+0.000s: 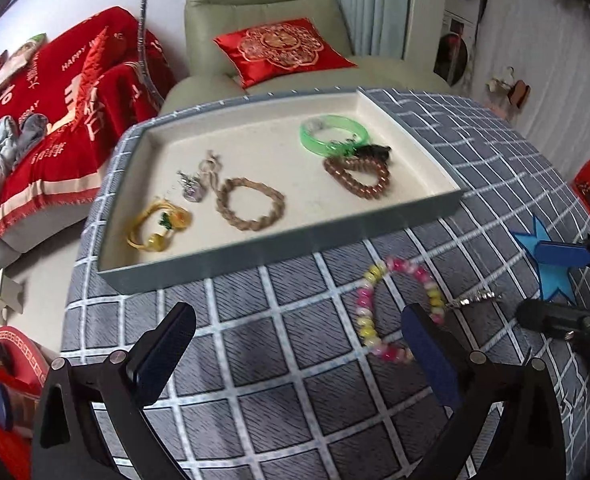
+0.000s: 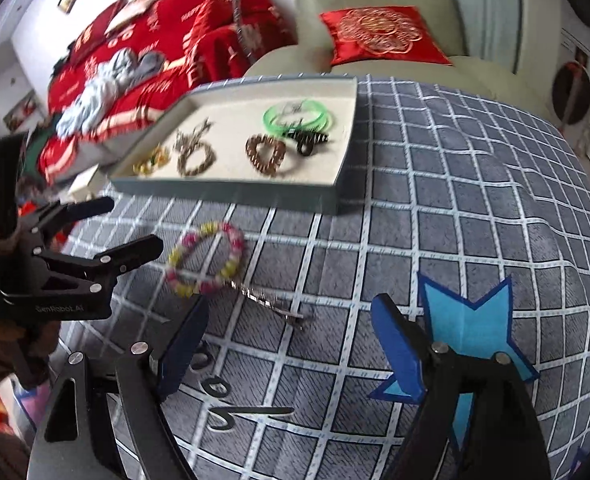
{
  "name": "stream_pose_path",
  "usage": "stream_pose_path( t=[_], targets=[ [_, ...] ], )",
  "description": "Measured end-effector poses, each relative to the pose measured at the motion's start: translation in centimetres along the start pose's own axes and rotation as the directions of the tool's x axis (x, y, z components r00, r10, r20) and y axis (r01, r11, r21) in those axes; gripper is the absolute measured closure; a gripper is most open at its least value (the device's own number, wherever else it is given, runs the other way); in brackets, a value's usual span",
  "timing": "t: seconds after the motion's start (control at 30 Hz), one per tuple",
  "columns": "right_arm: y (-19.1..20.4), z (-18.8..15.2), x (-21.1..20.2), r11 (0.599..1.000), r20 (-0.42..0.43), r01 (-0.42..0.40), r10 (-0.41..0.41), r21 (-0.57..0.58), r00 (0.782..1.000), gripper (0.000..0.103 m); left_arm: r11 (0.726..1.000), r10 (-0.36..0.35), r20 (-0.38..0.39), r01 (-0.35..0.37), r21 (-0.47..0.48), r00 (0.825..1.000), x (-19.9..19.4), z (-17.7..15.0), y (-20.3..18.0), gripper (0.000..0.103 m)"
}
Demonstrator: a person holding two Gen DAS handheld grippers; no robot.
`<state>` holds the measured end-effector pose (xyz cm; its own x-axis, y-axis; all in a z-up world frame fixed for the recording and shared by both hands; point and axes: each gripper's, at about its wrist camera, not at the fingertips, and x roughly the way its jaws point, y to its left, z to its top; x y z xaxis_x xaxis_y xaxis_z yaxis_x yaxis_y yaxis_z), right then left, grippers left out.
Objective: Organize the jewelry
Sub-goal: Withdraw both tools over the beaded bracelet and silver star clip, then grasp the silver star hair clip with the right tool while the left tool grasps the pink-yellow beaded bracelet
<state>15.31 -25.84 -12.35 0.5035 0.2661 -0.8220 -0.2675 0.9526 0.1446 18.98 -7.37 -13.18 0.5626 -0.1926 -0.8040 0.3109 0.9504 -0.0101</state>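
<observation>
A grey tray (image 1: 279, 240) (image 2: 231, 194) with a cream lining holds a green bangle (image 1: 333, 136) (image 2: 297, 119), a brown bead bracelet (image 1: 357, 178) (image 2: 265, 155), a braided bracelet (image 1: 251, 204) (image 2: 195, 159), a yellow cord bracelet (image 1: 159, 226) (image 2: 151, 163), a silver pendant (image 1: 191, 188) and a black clip (image 2: 309, 141). A pink and yellow bead bracelet (image 1: 399, 312) (image 2: 207, 260) lies on the checked cloth in front of the tray, with a silver hairpin (image 1: 475, 300) (image 2: 271, 304) beside it. My left gripper (image 1: 295, 344) (image 2: 133, 226) is open and empty just before the bracelet. My right gripper (image 2: 291, 344) (image 1: 551, 284) is open and empty.
A blue star (image 2: 467, 320) (image 1: 543, 264) is on the grey checked tablecloth (image 2: 435, 200). Small dark rings and a hook (image 2: 219, 404) lie near my right gripper. A green armchair with a red cushion (image 1: 283, 50) stands behind the table; a red-covered sofa (image 1: 55, 120) is at left.
</observation>
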Motion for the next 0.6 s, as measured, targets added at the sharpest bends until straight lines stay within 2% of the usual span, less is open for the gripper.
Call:
stream_pose_path(
  t=[0.13, 0.3, 0.6],
  targets=[
    [0.4, -0.3, 0.8, 0.998, -0.022, -0.009, 0.008, -0.058, 1.000, 0.018, 1.000, 0.001, -0.023, -0.001, 0.009, 1.000, 0.6, 0.0, -0.4, 0.000],
    [1.6, -0.5, 1.7, 0.984, -0.042, 0.022, -0.030, -0.176, 0.999, 0.018, 1.000, -0.007, -0.059, 0.006, -0.012, 0.998, 1.6, 0.0, -0.1, 0.000],
    [2.5, 0.1, 2.6, 0.971, -0.048, 0.010, -0.022, -0.237, 0.999, 0.018, 1.000, 0.000, -0.078, 0.000, 0.005, 0.997, 2.4, 0.0, -0.7, 0.000]
  ],
)
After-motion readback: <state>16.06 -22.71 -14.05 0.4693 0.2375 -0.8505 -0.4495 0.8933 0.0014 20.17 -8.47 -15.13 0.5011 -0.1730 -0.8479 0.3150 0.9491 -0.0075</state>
